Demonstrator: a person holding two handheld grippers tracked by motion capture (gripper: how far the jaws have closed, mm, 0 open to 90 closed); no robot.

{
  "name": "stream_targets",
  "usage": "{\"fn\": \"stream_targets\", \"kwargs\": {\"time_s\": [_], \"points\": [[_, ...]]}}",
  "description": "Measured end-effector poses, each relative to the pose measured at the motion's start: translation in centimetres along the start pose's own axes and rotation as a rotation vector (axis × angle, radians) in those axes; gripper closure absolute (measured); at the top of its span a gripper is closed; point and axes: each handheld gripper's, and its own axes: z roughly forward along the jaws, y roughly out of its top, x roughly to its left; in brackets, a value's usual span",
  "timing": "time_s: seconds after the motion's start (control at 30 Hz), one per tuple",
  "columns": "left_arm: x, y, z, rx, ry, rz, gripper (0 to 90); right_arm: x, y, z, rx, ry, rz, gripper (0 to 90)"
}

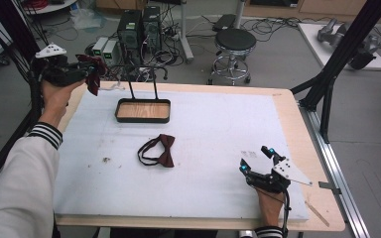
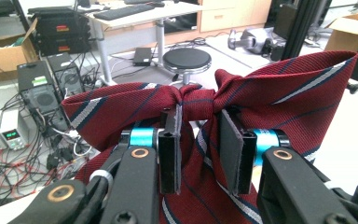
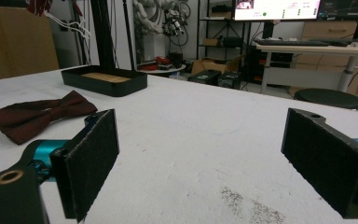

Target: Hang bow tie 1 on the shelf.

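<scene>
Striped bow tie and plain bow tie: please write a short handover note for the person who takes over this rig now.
Left gripper: shut on the striped bow tie at its knot, held up beyond the table's far left corner, near the rack.
Right gripper: open, holds nothing, rests low on the white mat at near right.
Plain bow tie: lies mid-mat with its strap, untouched.
Rack tray: at far edge.
Done: striped tie picked up.
Left: probably hang it on the rack, then handle the plain one.

A high camera looks down over the table (image 1: 203, 129). Two low close-up gripper cameras face outward; the right one shares the black tray (image 3: 105, 80).
</scene>
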Motion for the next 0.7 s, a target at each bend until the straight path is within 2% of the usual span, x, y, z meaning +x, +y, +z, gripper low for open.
{"fn": "stream_targets", "kwargs": {"time_s": [0.27,0.5,0.7], "points": [[0.1,-0.7,0.5,0.028,0.025,-0.001,70.4,0.0,0.0,0.0,-0.001,0.001,0.0,10.4],[0.6,-2.5,0.8,0.05,0.044,-0.031,70.5,0.0,0.0,0.0,-0.001,0.002,-0.002,10.4],[0.8,-4.0,1.1,0.083,0.055,-0.04,70.4,0.0,0.0,0.0,-0.001,0.001,-0.003,10.4]]}}
